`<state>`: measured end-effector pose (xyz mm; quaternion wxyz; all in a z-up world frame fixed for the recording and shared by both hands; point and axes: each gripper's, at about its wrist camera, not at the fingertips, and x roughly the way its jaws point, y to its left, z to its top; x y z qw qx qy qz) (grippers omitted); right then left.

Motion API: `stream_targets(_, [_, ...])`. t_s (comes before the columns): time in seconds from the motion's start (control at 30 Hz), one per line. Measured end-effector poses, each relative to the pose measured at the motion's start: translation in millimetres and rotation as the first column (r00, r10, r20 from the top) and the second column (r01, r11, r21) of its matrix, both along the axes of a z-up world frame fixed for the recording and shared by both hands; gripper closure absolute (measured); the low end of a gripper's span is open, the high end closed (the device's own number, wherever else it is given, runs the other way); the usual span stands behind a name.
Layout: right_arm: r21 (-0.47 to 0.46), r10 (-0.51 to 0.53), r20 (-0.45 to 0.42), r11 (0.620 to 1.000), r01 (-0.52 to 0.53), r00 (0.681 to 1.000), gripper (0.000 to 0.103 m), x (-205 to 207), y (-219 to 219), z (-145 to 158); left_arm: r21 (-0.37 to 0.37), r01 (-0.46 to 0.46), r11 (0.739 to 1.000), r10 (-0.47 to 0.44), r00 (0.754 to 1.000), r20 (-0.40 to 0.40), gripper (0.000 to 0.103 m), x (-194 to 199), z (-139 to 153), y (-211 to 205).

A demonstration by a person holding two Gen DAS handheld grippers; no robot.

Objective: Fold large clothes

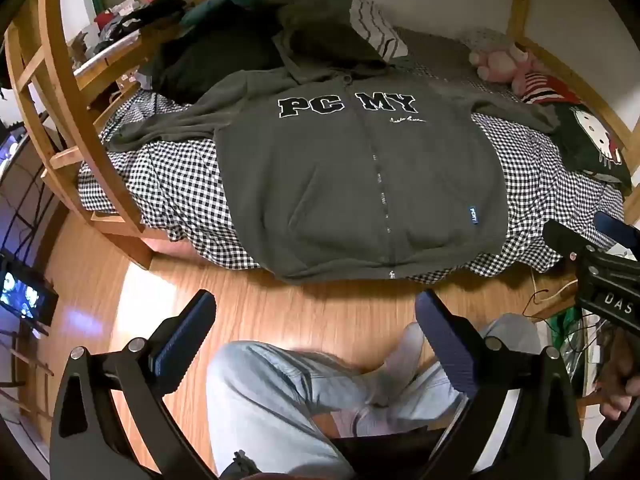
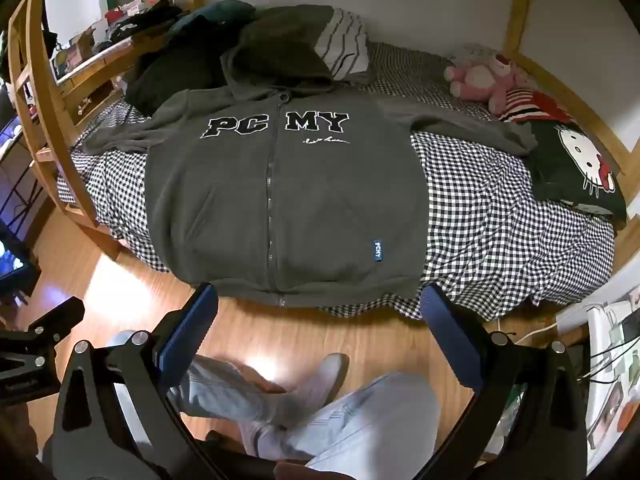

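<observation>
A dark grey zip hoodie (image 1: 340,184) with "PC MY" lettering lies flat, front up, on the checkered bed (image 1: 168,184), sleeves spread to both sides and hem at the bed's near edge. It also shows in the right wrist view (image 2: 280,200). My left gripper (image 1: 316,304) is open and empty, held over the wooden floor in front of the hem. My right gripper (image 2: 320,300) is open and empty, just short of the hem; its body shows at the right of the left wrist view (image 1: 600,276).
A wooden ladder (image 1: 68,120) stands at the bed's left. A Hello Kitty pillow (image 2: 576,168), a pink plush (image 2: 484,76) and a striped pillow (image 2: 344,48) lie on the bed. Dark clothes (image 2: 176,68) are piled behind the hoodie. The person's legs (image 2: 320,412) are below.
</observation>
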<state>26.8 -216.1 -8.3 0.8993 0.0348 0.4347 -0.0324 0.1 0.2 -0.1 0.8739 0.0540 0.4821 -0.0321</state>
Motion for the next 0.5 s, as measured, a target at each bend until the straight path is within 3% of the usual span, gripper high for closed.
stream_targets(0.5, [0.007,-0.001,-0.006,1.0,0.001,1.0,0.003,1.1,-5.9,-1.1,-0.004,0.0,1.0,0.0,1.0,-0.001,0.005,-2.4,0.2,0.9])
